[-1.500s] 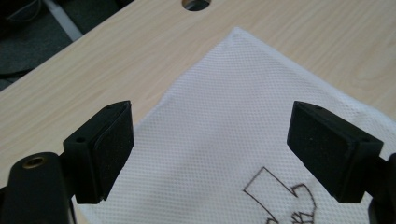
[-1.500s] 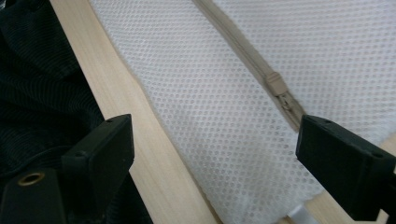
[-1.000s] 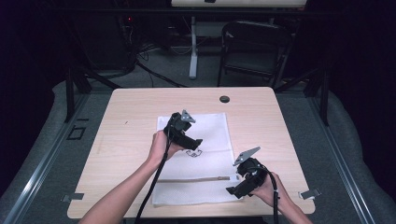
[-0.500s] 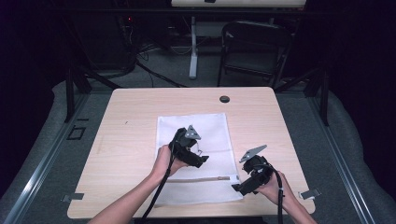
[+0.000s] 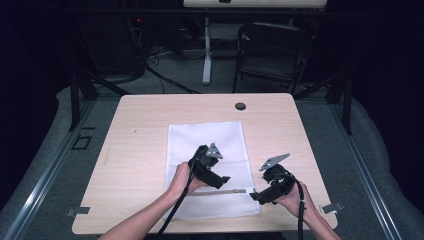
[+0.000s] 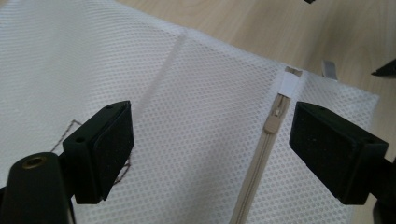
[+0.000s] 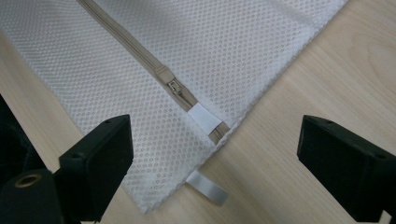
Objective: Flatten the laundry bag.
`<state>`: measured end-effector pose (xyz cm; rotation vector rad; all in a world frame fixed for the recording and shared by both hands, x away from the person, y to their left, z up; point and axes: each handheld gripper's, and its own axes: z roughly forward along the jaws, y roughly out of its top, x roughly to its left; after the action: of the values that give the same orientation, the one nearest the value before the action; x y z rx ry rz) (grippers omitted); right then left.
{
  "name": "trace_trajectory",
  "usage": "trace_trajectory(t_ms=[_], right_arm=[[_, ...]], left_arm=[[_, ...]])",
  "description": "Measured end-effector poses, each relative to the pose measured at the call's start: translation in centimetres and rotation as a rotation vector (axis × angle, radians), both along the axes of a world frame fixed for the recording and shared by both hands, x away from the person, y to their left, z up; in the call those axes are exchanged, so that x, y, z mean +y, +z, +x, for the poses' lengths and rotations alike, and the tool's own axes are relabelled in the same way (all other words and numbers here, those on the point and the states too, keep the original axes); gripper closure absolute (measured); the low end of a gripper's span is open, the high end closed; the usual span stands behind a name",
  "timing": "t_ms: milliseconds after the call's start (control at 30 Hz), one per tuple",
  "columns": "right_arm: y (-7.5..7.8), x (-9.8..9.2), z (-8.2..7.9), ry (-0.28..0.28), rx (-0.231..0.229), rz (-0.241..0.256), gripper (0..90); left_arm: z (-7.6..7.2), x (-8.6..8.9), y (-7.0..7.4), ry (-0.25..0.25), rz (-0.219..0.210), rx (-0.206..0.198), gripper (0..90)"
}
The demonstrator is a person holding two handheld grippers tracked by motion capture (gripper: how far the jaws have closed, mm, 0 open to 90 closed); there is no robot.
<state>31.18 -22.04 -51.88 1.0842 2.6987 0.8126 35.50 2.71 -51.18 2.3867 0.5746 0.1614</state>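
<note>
A white mesh laundry bag [image 5: 207, 145] lies flat on the wooden table [image 5: 135, 150], with a beige zipper [image 5: 225, 192] across its near part. My left gripper [image 5: 222, 179] hovers open over the bag. In the left gripper view the mesh [image 6: 196, 93] and the zipper slider [image 6: 272, 123] lie between its jaws [image 6: 212, 149]. My right gripper [image 5: 254, 196] is open at the bag's right near corner. The right gripper view has the zipper slider [image 7: 170, 80], a white end tab [image 7: 203, 116] and a small white loop [image 7: 208, 187] between its jaws [image 7: 215, 163].
A black round grommet [image 5: 240, 106] sits near the table's far edge. A dark chair [image 5: 272, 50] and a stand [image 5: 206, 50] are behind the table. Bare wood surrounds the bag on the left and right sides.
My left gripper has moved from the bag's middle toward the near right, down to the zipper. My right gripper has shifted slightly right and nearer, by the bag's corner.
</note>
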Motion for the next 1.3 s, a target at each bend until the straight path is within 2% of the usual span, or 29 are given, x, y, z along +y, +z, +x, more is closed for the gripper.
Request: trace_trajectory(t_ms=[33, 100, 167, 233, 300, 400, 433, 500, 533, 567, 600, 667, 700, 767, 867, 900, 933, 967, 1000, 1100, 1133, 1233, 1300], right_arm=[[0.0, 0.1, 0.0, -0.007, -0.007, 0.004, 13.9], [0.0, 0.2, 0.1, -0.006, -0.009, 0.001, 14.3], [-0.1, 0.5, 0.2, -0.009, -0.003, -0.004, 18.3], [-0.1, 0.6, 0.2, -0.005, -0.008, -0.006, 19.7], [-0.2, 0.7, 0.3, -0.018, -0.020, -0.003, 26.3], [-0.5, 0.9, 0.5, -0.033, -0.017, -0.018, 32.7], [-0.7, 0.9, 0.6, -0.030, -0.017, -0.018, 34.0], [-0.9, 1.1, 0.7, -0.037, -0.010, -0.021, 40.9], [-1.0, 1.2, 0.8, -0.032, -0.009, -0.044, 43.3], [-1.1, 1.3, 0.8, -0.035, -0.010, -0.032, 45.8], [-1.2, 1.3, 0.8, -0.029, -0.013, -0.053, 49.5], [-1.3, 1.5, 0.8, -0.034, -0.013, -0.051, 54.7], [-1.3, 1.5, 0.8, -0.031, -0.015, -0.066, 57.4], [-1.5, 1.6, 0.7, -0.028, -0.019, -0.053, 61.7], [-1.7, 1.8, 0.8, -0.023, -0.023, -0.067, 66.3], [-1.9, 2.1, 1.0, -0.010, -0.013, -0.083, 71.0], [-2.1, 2.2, 1.0, -0.010, -0.018, -0.072, 72.8], [-2.2, 2.3, 1.1, -0.006, -0.012, -0.084, 75.2], [-2.4, 2.4, 1.1, -0.001, -0.008, -0.077, 77.1], [-3.0, 2.7, 1.2, 0.009, 0.007, -0.115, 81.6], [-3.1, 2.8, 1.2, 0.003, 0.005, -0.102, 82.8], [-3.4, 2.9, 1.4, 0.005, 0.013, -0.109, 87.3], [-3.6, 2.9, 1.3, -0.017, 0.008, -0.090, 90.0]], left_arm=[[-0.1, -0.2, -0.2, -0.012, 0.004, 0.005, 14.0], [-0.3, -0.6, -0.6, -0.029, 0.009, 0.009, 14.5], [-0.7, -1.2, -1.3, -0.053, 0.013, 0.022, 15.6], [-1.0, -1.5, -1.8, -0.072, 0.014, 0.018, 16.1], [-1.2, -1.9, -2.3, -0.088, 0.011, 0.017, 17.2], [-1.3, -2.4, -2.7, -0.121, 0.007, 0.041, 22.2], [-1.4, -2.5, -2.8, -0.126, 0.005, 0.035, 23.8], [-1.4, -2.6, -2.9, -0.136, 0.011, 0.035, 27.7], [-1.5, -2.9, -3.1, -0.148, 0.010, 0.035, 30.1], [-1.5, -3.1, -3.2, -0.154, 0.009, 0.030, 33.9], [-1.5, -3.2, -3.2, -0.158, 0.012, 0.027, 36.9], [-1.5, -3.5, -3.6, -0.166, 0.007, 0.039, 43.7], [-1.5, -3.6, -3.7, -0.173, 0.014, 0.045, 46.2], [-1.5, -3.8, -4.0, -0.184, 0.022, 0.058, 52.1], [-1.5, -3.9, -4.2, -0.189, 0.017, 0.069, 60.6], [-1.4, -4.0, -4.5, -0.191, 0.024, 0.075, 62.3], [-1.3, -4.1, -4.6, -0.193, 0.027, 0.076, 64.3], [-1.3, -4.1, -4.8, -0.195, 0.026, 0.080, 66.3], [-1.3, -4.2, -5.0, -0.197, 0.026, 0.077, 67.5], [-1.3, -4.2, -5.1, -0.202, 0.034, 0.080, 73.8], [-1.2, -4.2, -5.2, -0.211, 0.032, 0.081, 75.3], [-1.4, -4.4, -5.2, -0.230, 0.044, 0.056, 80.4], [-1.5, -4.4, -5.2, -0.234, 0.054, 0.050, 81.5]])
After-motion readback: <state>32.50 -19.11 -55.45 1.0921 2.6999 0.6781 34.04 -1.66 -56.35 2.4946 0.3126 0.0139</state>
